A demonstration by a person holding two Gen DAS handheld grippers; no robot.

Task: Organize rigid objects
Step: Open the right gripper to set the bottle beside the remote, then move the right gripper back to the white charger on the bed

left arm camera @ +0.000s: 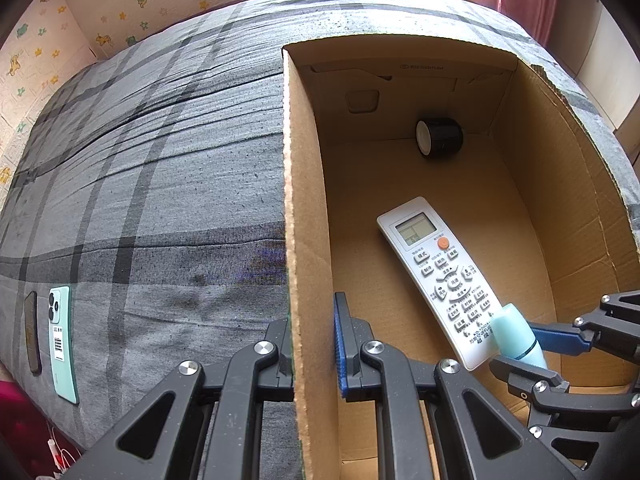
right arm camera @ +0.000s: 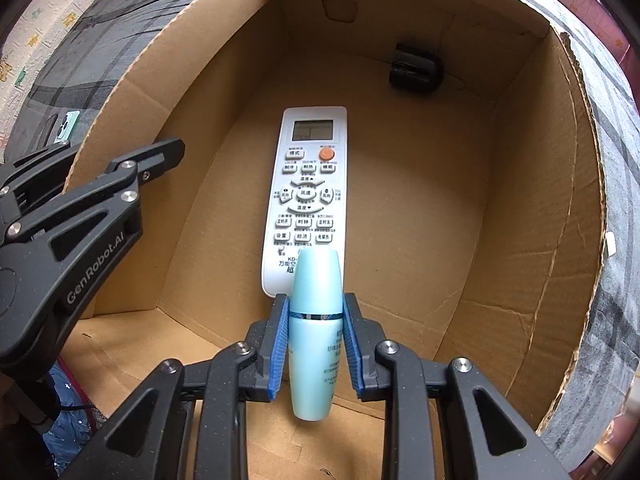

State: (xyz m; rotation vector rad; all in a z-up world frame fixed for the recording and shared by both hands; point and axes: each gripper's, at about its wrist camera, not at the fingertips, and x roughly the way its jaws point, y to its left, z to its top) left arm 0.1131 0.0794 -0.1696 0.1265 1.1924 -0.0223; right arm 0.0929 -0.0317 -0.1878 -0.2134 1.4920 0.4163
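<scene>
We see our left gripper (left arm camera: 314,360) pinching the left wall of the open cardboard box (left arm camera: 306,208), one finger outside and one blue pad inside, pressed tight on the card. Our right gripper (right arm camera: 316,340) points down into the box and clamps a pale blue bottle (right arm camera: 314,320) between its blue pads (right arm camera: 280,336), the bottle's cap end hanging just above the near end of a white remote control (right arm camera: 308,188). The remote lies face up on the box floor, its screen toward the far wall. A small black cylinder (left arm camera: 440,136) lies on its side by the far wall, well apart from the remote. The box sits on a grey plaid bedcover (left arm camera: 160,184). At the near left of the cover lie a mint-green phone (left arm camera: 62,340), back up, and a dark phone (left arm camera: 33,332) just beside it.
</scene>
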